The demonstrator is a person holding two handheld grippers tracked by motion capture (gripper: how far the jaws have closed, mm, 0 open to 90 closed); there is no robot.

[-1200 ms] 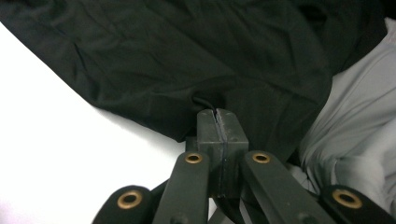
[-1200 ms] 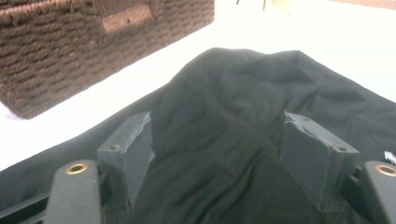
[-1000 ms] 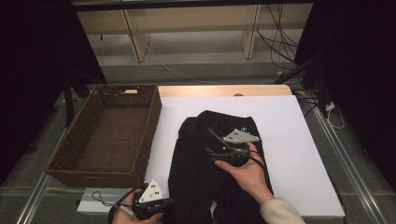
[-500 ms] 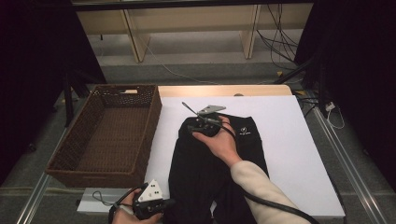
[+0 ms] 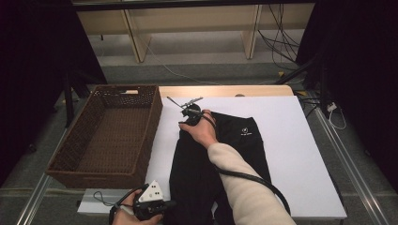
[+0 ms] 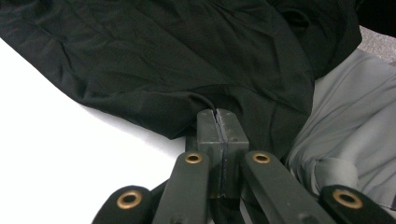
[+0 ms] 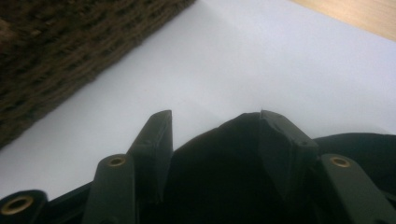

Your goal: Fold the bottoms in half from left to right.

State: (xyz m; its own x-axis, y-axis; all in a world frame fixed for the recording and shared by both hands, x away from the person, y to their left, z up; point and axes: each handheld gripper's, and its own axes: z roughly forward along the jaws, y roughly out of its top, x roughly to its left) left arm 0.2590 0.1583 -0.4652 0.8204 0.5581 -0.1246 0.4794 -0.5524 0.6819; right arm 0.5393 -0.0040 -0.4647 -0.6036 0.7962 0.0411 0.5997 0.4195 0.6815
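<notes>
One matte black garment [image 5: 220, 159] lies beside ridged wicker basket [image 5: 110, 136].

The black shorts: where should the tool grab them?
Judging by how the shorts lie flat, a thin edge is likeliest best: the far left corner, where the right tool has its jaws open around the cloth. Come in low over the white board, from the basket side.
</notes>
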